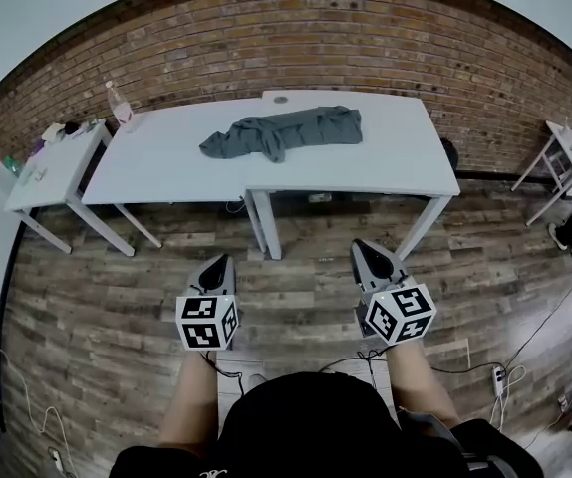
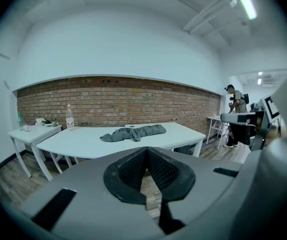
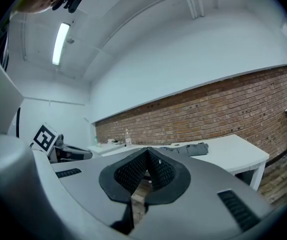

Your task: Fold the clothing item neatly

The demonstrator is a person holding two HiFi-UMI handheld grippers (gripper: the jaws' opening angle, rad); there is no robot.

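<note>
A grey garment [image 1: 284,132] lies crumpled on the white table [image 1: 386,167], stretched left to right near the table's middle. It also shows far ahead in the left gripper view as the garment [image 2: 133,132] and in the right gripper view as the garment [image 3: 189,148]. Both grippers are held over the wooden floor, well short of the table. My left gripper [image 1: 221,261] is shut with nothing in it, and its jaws [image 2: 146,151] meet at the tips. My right gripper [image 1: 364,248] is also shut and empty, as its own view of the gripper [image 3: 146,154] shows.
A second white table [image 1: 52,172] adjoins on the left with a clear bottle [image 1: 118,105] and small items. A brick wall [image 1: 366,38] runs behind. A small white table [image 1: 570,157] stands at the right. Cables [image 1: 525,366] lie on the floor. A person [image 2: 237,104] stands far right.
</note>
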